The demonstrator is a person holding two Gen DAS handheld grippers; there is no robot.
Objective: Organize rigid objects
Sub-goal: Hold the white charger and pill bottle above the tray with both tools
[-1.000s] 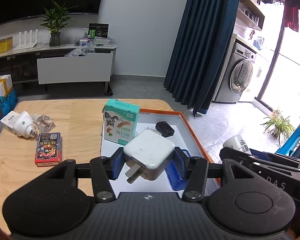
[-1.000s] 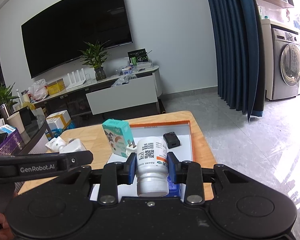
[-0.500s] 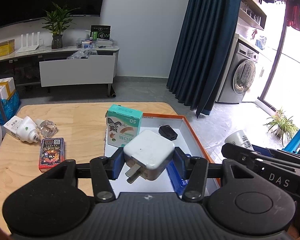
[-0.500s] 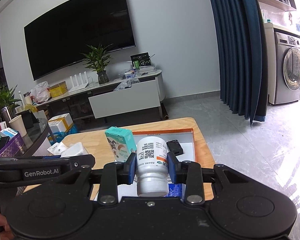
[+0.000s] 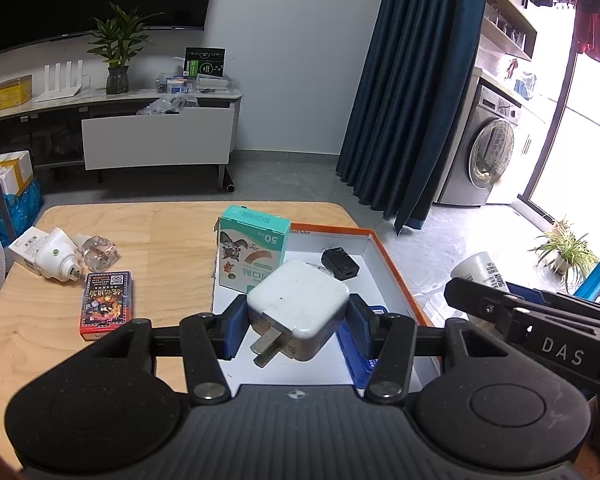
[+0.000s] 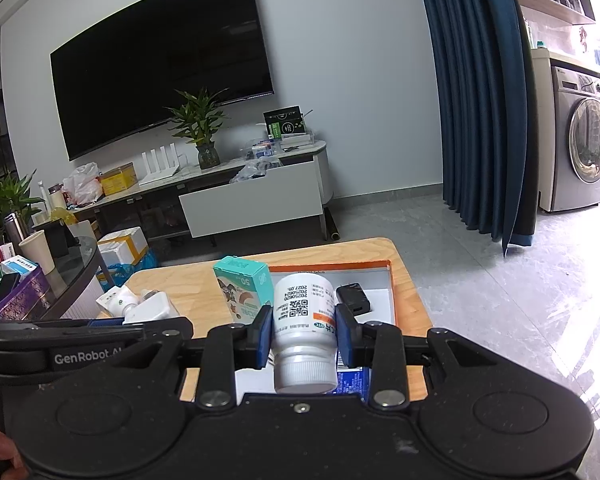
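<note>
My left gripper is shut on a white square charger, its metal prongs pointing toward the camera, held above the near end of a white tray with an orange rim. My right gripper is shut on a white pill bottle, cap toward the camera, above the same tray. Inside the tray lie a small black adapter and a blue packet. A teal box stands at the tray's left edge. The bottle's base shows at the right of the left wrist view.
On the wooden table left of the tray lie a red card deck, a white plug device, a clear glass piece and a white box. Beyond the table are a TV stand, a dark curtain and a washing machine.
Both views have shifted slightly: the table and tray sit a little lower in frame now. The charger and the bottle stay gripped as before.
</note>
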